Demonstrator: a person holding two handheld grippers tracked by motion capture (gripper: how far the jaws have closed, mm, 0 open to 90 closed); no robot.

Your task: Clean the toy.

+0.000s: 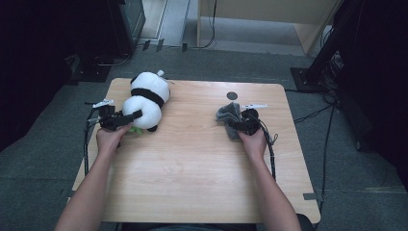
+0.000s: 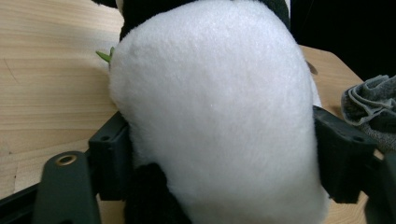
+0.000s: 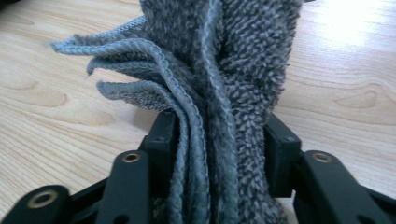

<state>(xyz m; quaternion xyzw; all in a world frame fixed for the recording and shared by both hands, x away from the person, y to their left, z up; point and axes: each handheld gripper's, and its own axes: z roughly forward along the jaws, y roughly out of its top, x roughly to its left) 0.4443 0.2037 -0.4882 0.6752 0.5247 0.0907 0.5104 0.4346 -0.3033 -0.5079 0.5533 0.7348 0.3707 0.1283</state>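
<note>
Plush panda [image 1: 146, 98] is lying on the table [image 1: 192, 163] at its far left, its white body bracketed by the left gripper [image 1: 126, 117]; the pads touch the fur on both sides, so a grasp is judged. Grey towel [image 1: 230, 117], bunched at far right, is pinched between the pads of the right gripper [image 1: 239, 126]. Both items rest on the wood; lifting or moving appears still to be done.

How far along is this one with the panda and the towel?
Done: nothing looks finished; both things rest on the table. In hand: the left tongs clasp the plush panda by its white body, and the right tongs pinch the bunched grey towel. Left: whatever follows the grasps, probably lifting or moving them.
</note>
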